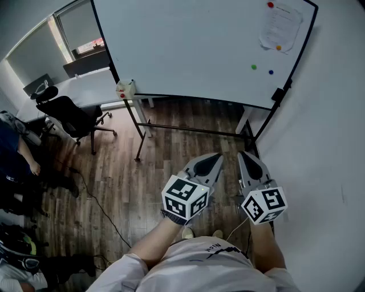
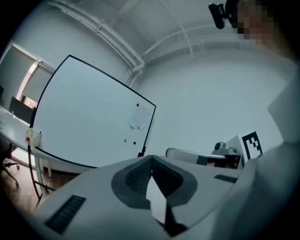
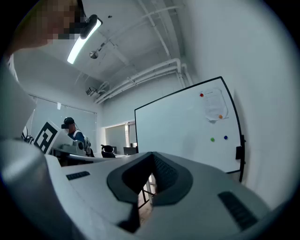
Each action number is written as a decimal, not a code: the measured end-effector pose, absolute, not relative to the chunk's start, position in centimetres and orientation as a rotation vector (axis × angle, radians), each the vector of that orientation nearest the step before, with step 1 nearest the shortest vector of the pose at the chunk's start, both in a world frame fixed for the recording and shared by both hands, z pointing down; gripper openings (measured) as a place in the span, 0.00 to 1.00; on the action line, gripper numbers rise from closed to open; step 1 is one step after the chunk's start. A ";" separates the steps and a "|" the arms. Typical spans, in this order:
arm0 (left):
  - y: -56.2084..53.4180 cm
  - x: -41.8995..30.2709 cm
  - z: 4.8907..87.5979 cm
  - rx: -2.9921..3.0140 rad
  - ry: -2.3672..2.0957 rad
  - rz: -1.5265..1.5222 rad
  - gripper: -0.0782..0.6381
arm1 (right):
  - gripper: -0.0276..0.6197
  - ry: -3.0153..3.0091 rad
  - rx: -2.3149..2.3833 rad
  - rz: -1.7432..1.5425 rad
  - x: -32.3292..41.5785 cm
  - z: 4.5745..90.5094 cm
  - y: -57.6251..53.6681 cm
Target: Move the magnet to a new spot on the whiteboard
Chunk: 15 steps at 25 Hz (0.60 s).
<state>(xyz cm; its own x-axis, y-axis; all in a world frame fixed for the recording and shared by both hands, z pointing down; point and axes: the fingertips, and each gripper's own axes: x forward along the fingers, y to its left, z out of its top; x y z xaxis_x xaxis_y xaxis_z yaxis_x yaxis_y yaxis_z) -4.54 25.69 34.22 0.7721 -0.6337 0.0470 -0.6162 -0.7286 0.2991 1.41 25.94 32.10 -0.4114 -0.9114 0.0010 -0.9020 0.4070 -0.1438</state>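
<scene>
Four small magnets sit on the right part of the whiteboard [image 1: 188, 45]. A green magnet [image 1: 254, 67] and a blue magnet [image 1: 270, 72] lie side by side on bare board near the lower right corner, an orange magnet [image 1: 278, 48] sits on the lower edge of a sheet of paper [image 1: 282, 25], and a red magnet [image 1: 270, 4] is at that sheet's top; the task does not say which one is meant. The board rests on a thin-legged stand [image 1: 140, 128] on the wooden floor [image 1: 114, 188], close to the wall [image 1: 331, 142] on the right. Well short of it, the left tongs [image 1: 218, 156] and the right tongs [image 1: 242, 154] are held level, side by side, both closed with nothing between them, pointing toward the board. Several things could go wrong from here: taking the red or orange magnet would likely let the paper sag or drop; green and blue are close enough that a wide approach could knock the neighbour; a small smooth magnet may slip from the pads as it pulls free; a hard push could rock the light stand
</scene>
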 end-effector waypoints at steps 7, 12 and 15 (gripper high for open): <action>24.9 -6.3 35.0 2.663 -0.960 -0.091 0.12 | 0.05 2.567 -1.669 -0.183 -0.4 32.8 25.4; 24.8 -6.8 35.4 2.661 -0.933 -0.081 0.12 | 0.06 2.555 -1.629 -0.214 -1.3 32.4 24.8; 24.2 -7.3 36.0 2.638 -0.937 -0.086 0.12 | 0.06 2.545 -1.614 -0.228 -1.5 32.7 24.1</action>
